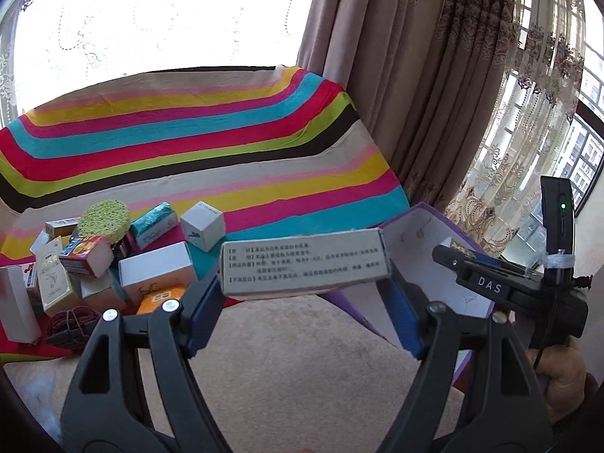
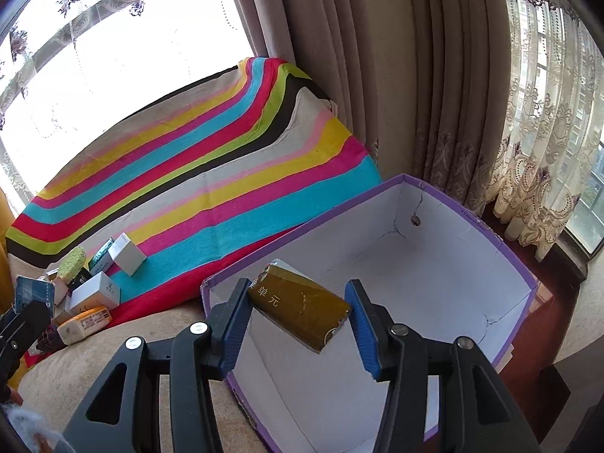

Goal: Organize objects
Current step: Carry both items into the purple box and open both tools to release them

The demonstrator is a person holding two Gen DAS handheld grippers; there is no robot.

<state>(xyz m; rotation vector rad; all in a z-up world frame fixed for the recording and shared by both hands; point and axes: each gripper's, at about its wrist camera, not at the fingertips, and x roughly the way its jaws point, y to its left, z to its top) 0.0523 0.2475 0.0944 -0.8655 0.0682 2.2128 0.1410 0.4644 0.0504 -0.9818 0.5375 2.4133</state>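
My left gripper (image 1: 305,302) is shut on a flat grey medicine box (image 1: 304,264) with printed text, held above the beige cushion next to the purple storage box (image 1: 426,234). My right gripper (image 2: 298,321) is shut on a gold-brown packet (image 2: 302,307), held tilted over the open purple box with white inside walls (image 2: 434,256). The right gripper also shows in the left wrist view (image 1: 502,283), over the purple box. A pile of small boxes (image 1: 94,264) lies at the left on the striped blanket (image 1: 188,143).
The pile holds a green round sponge (image 1: 104,219), a white cube box (image 1: 202,226), a teal packet (image 1: 154,224), an orange box (image 2: 85,322) and a dark red cord (image 1: 71,321). Curtains (image 2: 377,94) and windows stand behind. The beige cushion (image 1: 302,370) lies below.
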